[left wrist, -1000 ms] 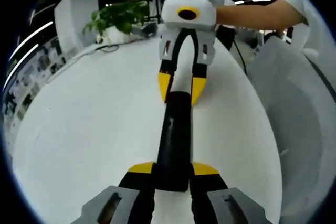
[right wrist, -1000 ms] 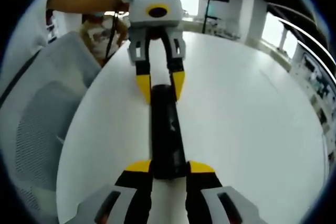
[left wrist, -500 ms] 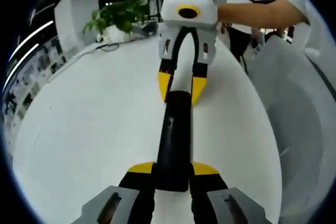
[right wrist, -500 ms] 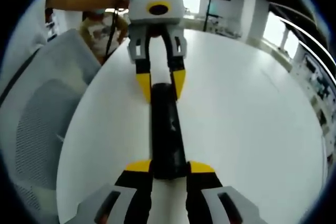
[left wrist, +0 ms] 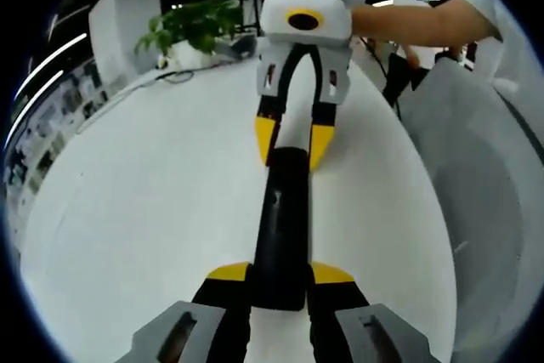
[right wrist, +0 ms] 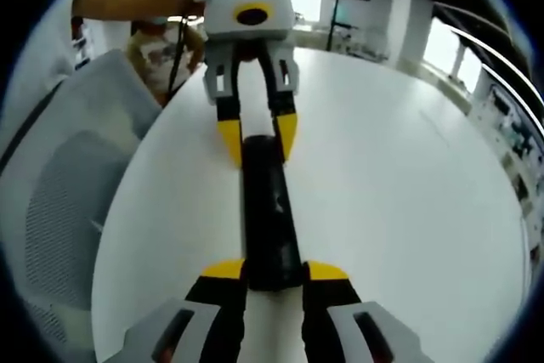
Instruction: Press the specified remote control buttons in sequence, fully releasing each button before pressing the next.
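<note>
Left gripper (left wrist: 280, 276) clamping black remote (left wrist: 280, 227) near end, right gripper (right wrist: 274, 274) clamping opposite end, facing

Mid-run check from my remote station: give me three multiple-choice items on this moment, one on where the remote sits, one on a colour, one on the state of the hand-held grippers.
1. Where is the black remote?
A. On the white table, each end between a hand-held gripper's tips
B. Beside the potted plant
C. On the grey chair

2. What colour are the fingertips of the hand-held grippers?
A. Red
B. Yellow
C. Blue

3. How does the left hand-held gripper stand?
A. Wide open above the table
B. Holding a cable
C. Shut on the near end of the remote

Answers:
1. A, the remote lies along the tabletop, between the left hand-held gripper and the right hand-held gripper.
2. B, all four tips are yellow.
3. C, its jaws flank the remote's end closely.
</note>
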A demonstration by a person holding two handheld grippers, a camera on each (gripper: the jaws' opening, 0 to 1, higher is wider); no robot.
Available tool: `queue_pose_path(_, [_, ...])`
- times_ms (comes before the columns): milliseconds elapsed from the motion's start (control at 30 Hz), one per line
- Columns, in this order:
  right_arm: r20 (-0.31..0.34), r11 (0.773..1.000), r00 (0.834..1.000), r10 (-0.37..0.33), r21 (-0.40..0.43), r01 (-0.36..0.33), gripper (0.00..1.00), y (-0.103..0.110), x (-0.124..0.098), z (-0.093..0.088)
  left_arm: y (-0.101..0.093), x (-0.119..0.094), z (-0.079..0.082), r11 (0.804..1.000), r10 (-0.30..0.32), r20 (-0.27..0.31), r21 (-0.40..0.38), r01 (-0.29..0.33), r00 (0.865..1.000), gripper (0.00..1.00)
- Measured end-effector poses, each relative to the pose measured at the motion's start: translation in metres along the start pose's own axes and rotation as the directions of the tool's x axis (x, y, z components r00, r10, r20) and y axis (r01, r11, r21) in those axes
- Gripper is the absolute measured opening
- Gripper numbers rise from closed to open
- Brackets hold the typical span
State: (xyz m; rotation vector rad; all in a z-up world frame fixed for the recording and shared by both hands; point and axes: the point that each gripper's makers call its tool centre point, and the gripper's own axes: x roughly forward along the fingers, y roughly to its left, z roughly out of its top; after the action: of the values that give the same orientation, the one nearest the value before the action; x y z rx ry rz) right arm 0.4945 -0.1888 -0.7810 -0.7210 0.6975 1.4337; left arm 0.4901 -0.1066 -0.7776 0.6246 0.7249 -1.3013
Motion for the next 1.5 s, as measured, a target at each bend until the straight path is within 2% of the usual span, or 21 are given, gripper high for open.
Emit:
queue_pose_path(633, [-0.023,1.0,1.0,-0.004,-0.021,0.003,0.22,0.001,0.0,0.0,0.0,0.0,0.0,1.0,-0.004,0.003,0.005,0.004,1.0,0.24])
queue_pose_path(867, [-0.043,0.999,0.999,0.004,-0.032,-0.005,0.27,0.005,-0.002,-0.003,0.0,0.0,0.0,1.0,-0.005,0.003,0.005,0.005,1.0,0.24])
queue_pose_path(1500, [-0.037,0.995,0.998,-0.06,-0.078,0.057,0.23,0.001,-0.022,0.005,-0.001,0.001,0.0,1.0,-0.011,-0.011,0.017,0.011,1.0,0.24])
